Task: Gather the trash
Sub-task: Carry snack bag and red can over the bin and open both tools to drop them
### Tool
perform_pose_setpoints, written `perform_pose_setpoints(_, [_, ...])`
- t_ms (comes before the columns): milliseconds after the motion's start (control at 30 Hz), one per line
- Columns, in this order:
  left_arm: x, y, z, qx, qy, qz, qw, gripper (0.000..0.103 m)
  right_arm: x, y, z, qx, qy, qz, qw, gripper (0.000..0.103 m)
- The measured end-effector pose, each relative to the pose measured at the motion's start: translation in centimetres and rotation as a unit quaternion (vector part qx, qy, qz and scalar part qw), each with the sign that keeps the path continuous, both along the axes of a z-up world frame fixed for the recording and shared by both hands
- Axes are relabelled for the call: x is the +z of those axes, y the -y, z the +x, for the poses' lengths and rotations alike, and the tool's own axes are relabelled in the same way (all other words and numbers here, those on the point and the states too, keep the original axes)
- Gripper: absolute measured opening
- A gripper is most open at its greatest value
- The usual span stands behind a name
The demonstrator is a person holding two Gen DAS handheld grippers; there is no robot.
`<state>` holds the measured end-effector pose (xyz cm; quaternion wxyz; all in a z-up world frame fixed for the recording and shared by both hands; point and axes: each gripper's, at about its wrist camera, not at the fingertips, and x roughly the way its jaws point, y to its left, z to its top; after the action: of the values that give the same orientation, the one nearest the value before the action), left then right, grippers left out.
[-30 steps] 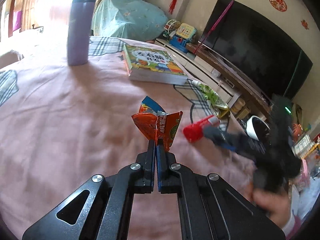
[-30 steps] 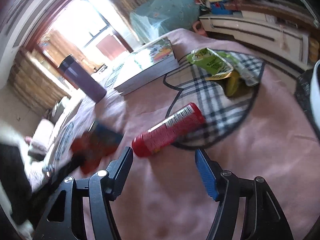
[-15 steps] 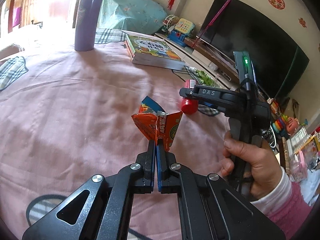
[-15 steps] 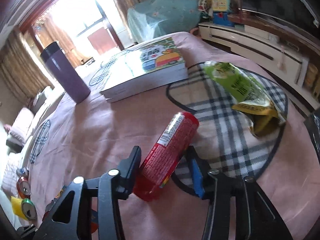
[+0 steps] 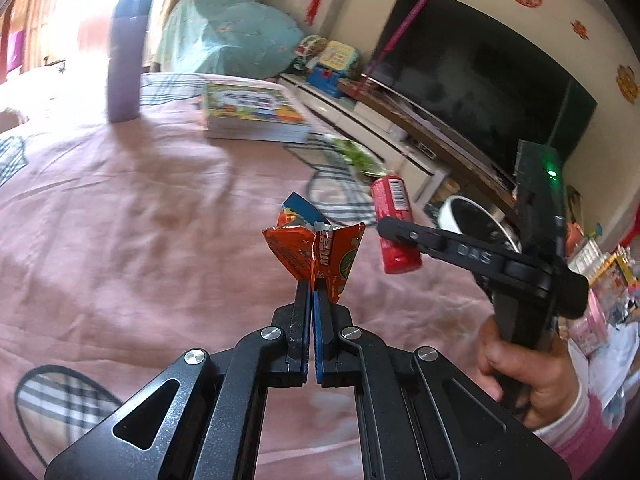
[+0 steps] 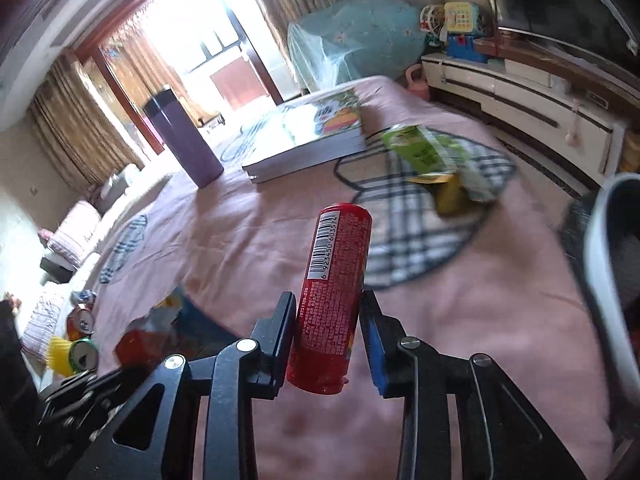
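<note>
Two pieces of trash are now held up off the pink bed cover. A second ago the red can lay on its side near the checked patch, and the right tool sat wide open before it. Now the can sticks up between that tool's two fingers, lifted clear of the cover. The fingers are closing on it and both pads look to be touching its sides. That means the can is picked up, so the next job is likely to carry it to a bin.

The left tool is shut tight, with almost no gap. It pinches the bottom corner of an orange snack wrapper, which stands up out of the tips, same as before.

From the left tool's camera, the red can is just to the right of the wrapper, with a hand gripping the right tool's handle.

One more piece is left: a green snack bag lying on the checked patch, behind the can. A book and a purple cup stand farther back. Some crushed cans lie on the floor to the left of the red can.
</note>
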<state>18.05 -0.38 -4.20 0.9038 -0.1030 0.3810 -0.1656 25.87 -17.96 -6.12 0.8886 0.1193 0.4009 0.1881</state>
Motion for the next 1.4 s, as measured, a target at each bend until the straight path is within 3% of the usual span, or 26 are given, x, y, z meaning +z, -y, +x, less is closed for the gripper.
perform_pose_setpoints(667, [2.4, 14.1, -1.0, -0.104, 0.032, 0.032, 0.9936, 0.001, 2.8, 16.4, -9.1, -0.114, 0.048, 0.058, 0.991, 0.032])
perform_pose_setpoints(967, [3.7, 18.7, -0.1, -0.138, 0.049, 0.046, 0.9881, 0.001, 2.9, 21.1, -9.7, -0.158, 0.056, 0.07, 0.983, 0.032])
perform_pose_setpoints(1400, [4.1, 23.9, 2.5, -0.164, 0.057, 0.065, 0.9826, 0.001, 2.7, 24.2, -8.5, -0.178, 0.055, 0.069, 0.98, 0.032])
